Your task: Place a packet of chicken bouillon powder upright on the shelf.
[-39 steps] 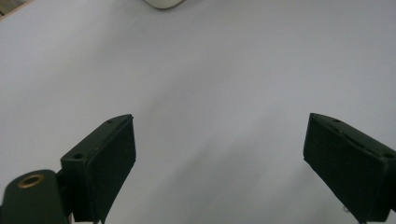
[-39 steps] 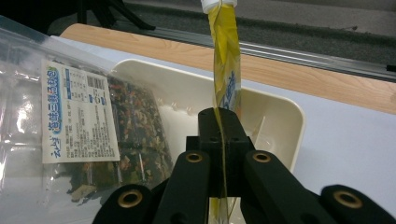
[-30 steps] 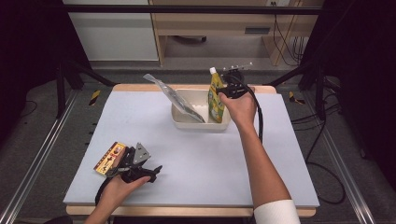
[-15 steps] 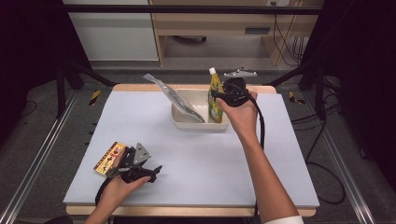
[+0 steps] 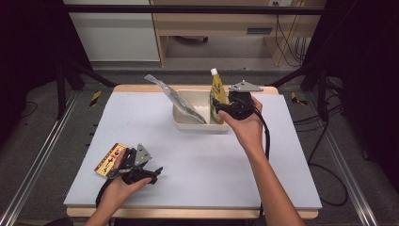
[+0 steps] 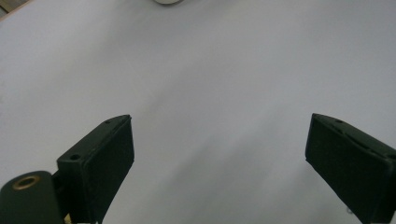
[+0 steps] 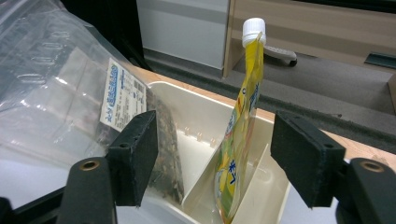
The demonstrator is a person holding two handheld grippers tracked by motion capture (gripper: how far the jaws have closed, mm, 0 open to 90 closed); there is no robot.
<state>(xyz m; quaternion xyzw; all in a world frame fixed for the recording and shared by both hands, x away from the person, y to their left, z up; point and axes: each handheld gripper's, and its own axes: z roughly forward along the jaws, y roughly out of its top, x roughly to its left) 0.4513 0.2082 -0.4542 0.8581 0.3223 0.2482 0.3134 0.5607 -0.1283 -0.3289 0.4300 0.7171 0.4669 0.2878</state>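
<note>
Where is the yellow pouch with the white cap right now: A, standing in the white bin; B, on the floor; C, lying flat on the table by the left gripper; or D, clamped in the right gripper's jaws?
A: the yellow pouch stands upright in the white bin beside its divider, while the right gripper has its jaws open on either side of the pouch, not touching it.
</note>
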